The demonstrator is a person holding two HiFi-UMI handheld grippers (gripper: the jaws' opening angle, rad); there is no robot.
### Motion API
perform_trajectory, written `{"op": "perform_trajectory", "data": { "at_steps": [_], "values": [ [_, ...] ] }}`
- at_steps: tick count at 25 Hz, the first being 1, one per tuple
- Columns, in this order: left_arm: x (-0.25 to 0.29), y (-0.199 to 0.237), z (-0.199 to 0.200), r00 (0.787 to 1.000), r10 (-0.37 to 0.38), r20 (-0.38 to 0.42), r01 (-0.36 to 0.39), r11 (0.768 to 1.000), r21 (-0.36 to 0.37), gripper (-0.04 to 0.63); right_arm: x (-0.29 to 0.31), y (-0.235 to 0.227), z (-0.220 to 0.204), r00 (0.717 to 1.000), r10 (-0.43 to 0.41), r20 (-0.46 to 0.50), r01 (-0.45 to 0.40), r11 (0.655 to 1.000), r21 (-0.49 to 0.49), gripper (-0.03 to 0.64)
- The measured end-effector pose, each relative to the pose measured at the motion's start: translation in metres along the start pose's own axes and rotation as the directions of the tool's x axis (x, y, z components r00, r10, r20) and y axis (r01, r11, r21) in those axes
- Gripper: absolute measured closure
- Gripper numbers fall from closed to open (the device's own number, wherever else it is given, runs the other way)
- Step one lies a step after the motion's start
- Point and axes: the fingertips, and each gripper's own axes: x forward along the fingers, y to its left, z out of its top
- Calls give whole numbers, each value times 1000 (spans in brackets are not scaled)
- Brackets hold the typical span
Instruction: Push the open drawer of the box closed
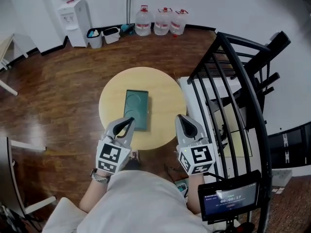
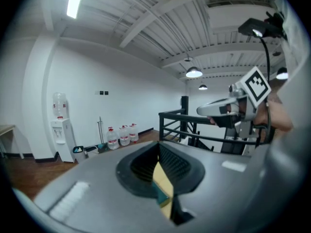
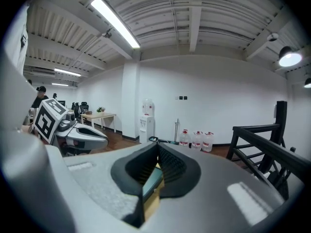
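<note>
- Dark green and flat, the box (image 1: 136, 106) lies on the round pale-wood table (image 1: 165, 89), a little left of the table's middle, with its long side running away from the person. Its lid carries a faint ring pattern (no lettering or brand can be made out on it). From above I cannot tell whether its drawer stands out.
- The left gripper (image 1: 128, 122) points at the near end of the box, and in the head view its tip overlaps the box's near left corner. Whether it touches cannot be told. Its jaws are pressed together with nothing between them. In the left gripper view, a sliver of green box and yellow wood shows beneath them.
- The right gripper (image 1: 182, 119) hangs over the table's near right edge, clear of the box. Its jaws are likewise closed on each other and empty.
- Each gripper carries a marker cube, left (image 1: 111, 157) and right (image 1: 199, 157), printed with black-and-white square patterns, not words.
- A small screen (image 1: 228, 198) at the lower right glows with a row of digits like a timer, too small to read with certainty.
- A black metal railing (image 1: 243, 81) curves along the right side, just beside the table.
- The floor (image 1: 58, 91) is dark brown wood.
- Against the far white wall stand three clear water bottles (image 1: 162, 22) with red caps. Left of them are two small bins (image 1: 103, 35) and a white water dispenser (image 1: 75, 16). Their labels are illegible.
</note>
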Motion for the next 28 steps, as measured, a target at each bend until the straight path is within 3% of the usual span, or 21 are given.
{"op": "perform_trajectory", "data": {
  "at_steps": [9,13,20,28],
  "values": [
    [-57,-118,-35,1000,-2,7,3,999,-44,588,-110,31,-55,999,47,-2,-47,998,28,614],
    [-95,-164,-56,999,7,-36,-10,998,-67,588,-156,46,-78,997,70,-26,-69,996,61,614],
    [-141,-187,-53,998,60,-3,-60,997,-49,588,-202,67,-84,997,80,-4,-80,996,49,614],
    [-177,-194,-51,999,-11,42,11,1000,1,588,-231,101,-76,1000,13,19,-13,999,38,614]
  ]
}}
